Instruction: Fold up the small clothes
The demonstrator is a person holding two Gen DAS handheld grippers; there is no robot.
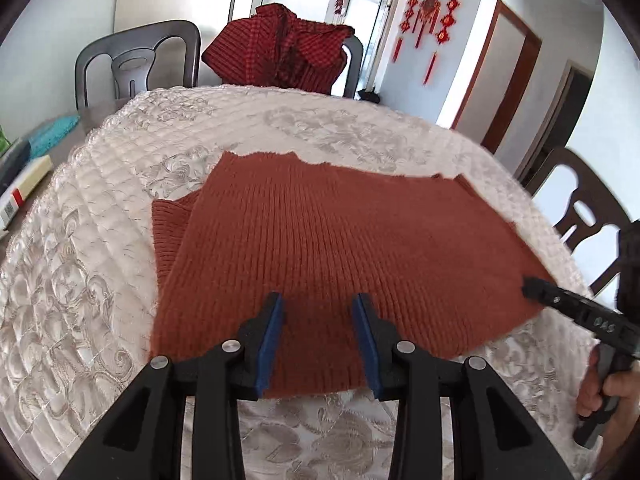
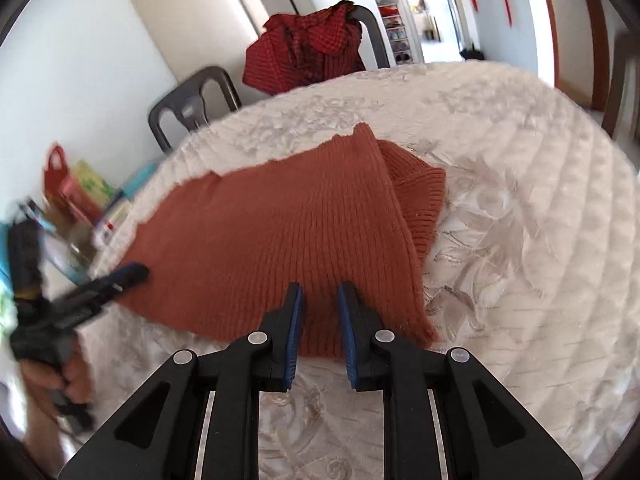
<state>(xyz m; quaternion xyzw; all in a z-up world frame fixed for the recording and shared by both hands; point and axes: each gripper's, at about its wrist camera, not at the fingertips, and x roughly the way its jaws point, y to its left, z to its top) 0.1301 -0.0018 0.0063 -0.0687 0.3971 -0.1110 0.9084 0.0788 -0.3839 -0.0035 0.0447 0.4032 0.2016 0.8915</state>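
A rust-orange ribbed knit garment (image 1: pixel 340 248) lies flat on the quilted white table cover (image 1: pixel 80 280), with a sleeve tucked under its left side. My left gripper (image 1: pixel 319 300) is open, its blue pads above the garment's near edge, holding nothing. My right gripper (image 2: pixel 321 290) is open over the garment (image 2: pixel 280 232) near its near right corner, holding nothing. The right gripper shows in the left wrist view (image 1: pixel 532 284) at the garment's right edge. The left gripper shows blurred in the right wrist view (image 2: pixel 132 272) at the garment's left edge.
A red checked garment (image 1: pixel 280 48) hangs over a chair at the table's far side. A dark chair (image 1: pixel 136 64) stands far left and a brown chair (image 1: pixel 580 208) at the right. Boxes and a blue cloth (image 1: pixel 52 132) sit at the left edge.
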